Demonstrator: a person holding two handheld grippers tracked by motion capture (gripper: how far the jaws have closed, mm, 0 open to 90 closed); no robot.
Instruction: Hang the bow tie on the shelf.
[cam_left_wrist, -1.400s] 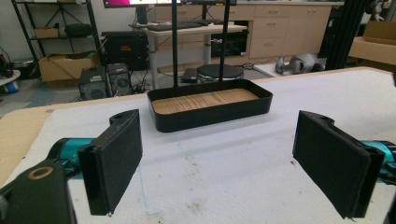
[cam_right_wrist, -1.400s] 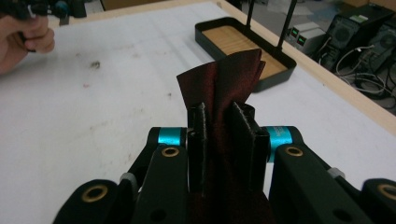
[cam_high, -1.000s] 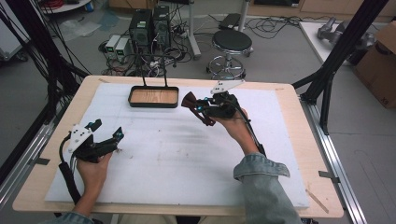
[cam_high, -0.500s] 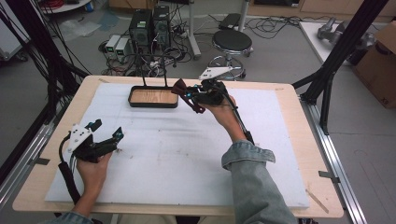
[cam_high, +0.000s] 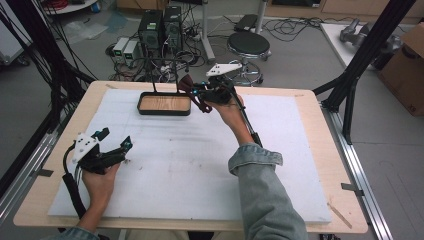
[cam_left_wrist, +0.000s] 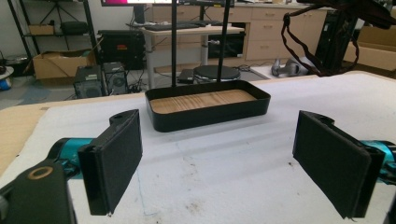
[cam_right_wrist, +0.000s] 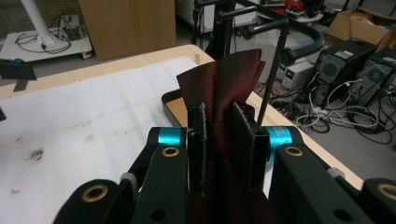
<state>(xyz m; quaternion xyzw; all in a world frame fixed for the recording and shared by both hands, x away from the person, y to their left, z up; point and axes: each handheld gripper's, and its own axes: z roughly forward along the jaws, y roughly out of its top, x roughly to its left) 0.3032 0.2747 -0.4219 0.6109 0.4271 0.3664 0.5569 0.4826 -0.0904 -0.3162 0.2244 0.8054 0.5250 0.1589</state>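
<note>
Above the far middle of the tabletop (cam_high: 300, 100), a dark red cloth (cam_right_wrist: 224, 93) is pinched between the jaws of the right claw (cam_high: 196, 95), just beside the black tray (cam_high: 165, 104) with its wooden floor and upright black rods (cam_left_wrist: 173, 42). Near the left edge, the left claw (cam_high: 117, 142) is held low over the white mat (cam_high: 200, 165), its jaws spread wide with nothing between them.

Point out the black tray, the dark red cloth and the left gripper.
black tray (cam_high: 164, 112): high view, on its near rim.
dark red cloth (cam_right_wrist: 224, 81): right gripper view, on the folds above the jaws.
left gripper (cam_high: 113, 140): high view, midway between its open jaws.
</note>
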